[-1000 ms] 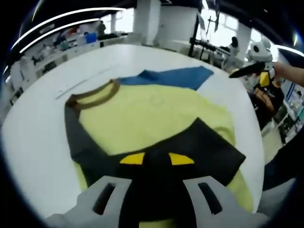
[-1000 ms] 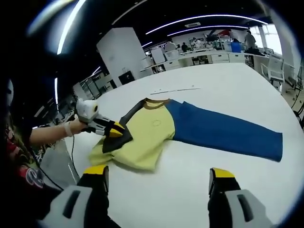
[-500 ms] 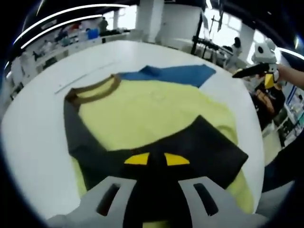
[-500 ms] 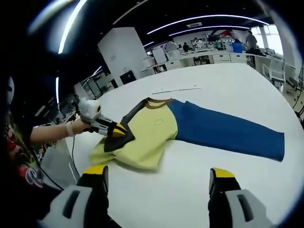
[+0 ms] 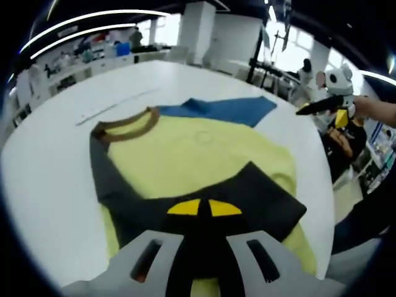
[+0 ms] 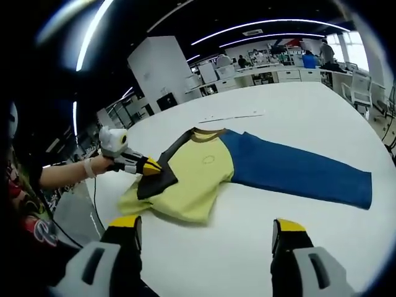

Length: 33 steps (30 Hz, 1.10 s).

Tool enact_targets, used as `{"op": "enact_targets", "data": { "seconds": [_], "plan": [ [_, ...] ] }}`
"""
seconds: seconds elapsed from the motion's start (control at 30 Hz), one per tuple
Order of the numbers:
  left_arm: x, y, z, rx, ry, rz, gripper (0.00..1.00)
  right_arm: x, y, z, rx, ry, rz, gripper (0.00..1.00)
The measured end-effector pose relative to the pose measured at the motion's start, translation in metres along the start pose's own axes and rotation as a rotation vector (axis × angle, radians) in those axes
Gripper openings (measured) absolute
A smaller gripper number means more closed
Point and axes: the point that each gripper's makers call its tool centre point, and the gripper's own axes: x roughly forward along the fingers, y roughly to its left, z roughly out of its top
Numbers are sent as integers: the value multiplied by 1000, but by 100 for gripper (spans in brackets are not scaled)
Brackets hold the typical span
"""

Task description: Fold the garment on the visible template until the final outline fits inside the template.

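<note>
Since a second ago, the left gripper (image 5: 198,207) has carried the dark sleeve (image 5: 247,198) a bit further over the yellow shirt (image 5: 198,151), its yellow tips pinched tight on the cloth. The shirt lies mid-frame on the white table (image 6: 297,117), soft, light and floppy. Its blue sleeve (image 6: 297,170) stretches right; hold that by the cuff. The right gripper (image 6: 207,232) hangs wide and empty at the bottom.

A large white table (image 6: 297,105) spreads out, a thin pale strip (image 6: 232,116) lying on its far part. Desks (image 6: 278,73) and seated people (image 6: 307,59) line the far wall.
</note>
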Motion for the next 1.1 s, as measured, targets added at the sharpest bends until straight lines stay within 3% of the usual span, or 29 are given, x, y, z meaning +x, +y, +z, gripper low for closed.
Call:
{"op": "enact_targets", "data": {
  "seconds": [0.17, 0.37, 0.53, 0.77, 1.1],
  "plan": [
    [-40, 24, 16, -23, -84, 63, 0, 2, 3, 4, -14, 3, 7, 87],
    [-109, 80, 22, -120, -195, 214, 0, 6, 5, 10, -31, 6, 17, 87],
    [-157, 114, 7, -180, -224, 320, 0, 11, 10, 14, -46, 10, 30, 87],
    [-205, 152, -15, -216, -234, 439, 0, 18, 18, 19, -69, 20, 48, 87],
    [-247, 191, -38, -262, -236, 548, 0, 18, 20, 20, -77, 35, 44, 87]
  ]
}}
